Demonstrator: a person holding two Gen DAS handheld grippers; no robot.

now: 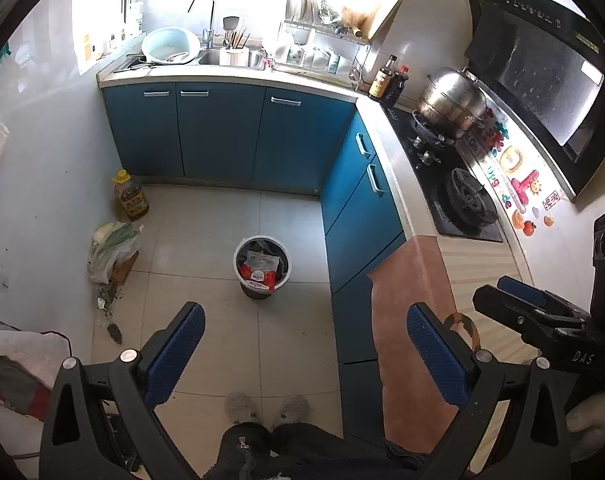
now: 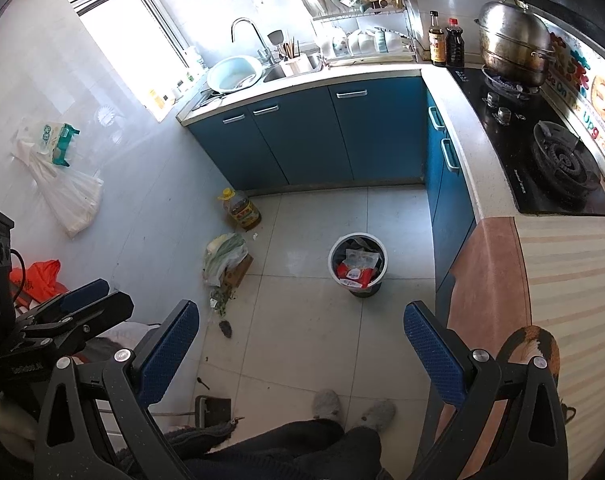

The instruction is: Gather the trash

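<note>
A white trash bin stands on the tiled floor, holding a red wrapper and crumpled paper. My left gripper hovers open high above the floor, the bin ahead between its blue pads. Open too, my right gripper holds nothing, and the bin lies ahead of it. A curved brown and orange scrap, perhaps a peel, lies on the striped counter mat just right of both grippers. Green leafy scraps and a dark scrap litter the floor at left.
A plastic bag of vegetables rests on a cardboard box beside an oil bottle by the left wall. Blue cabinets line the back and right. A stove with a steel pot sits on the right counter. The person's slippered feet are below.
</note>
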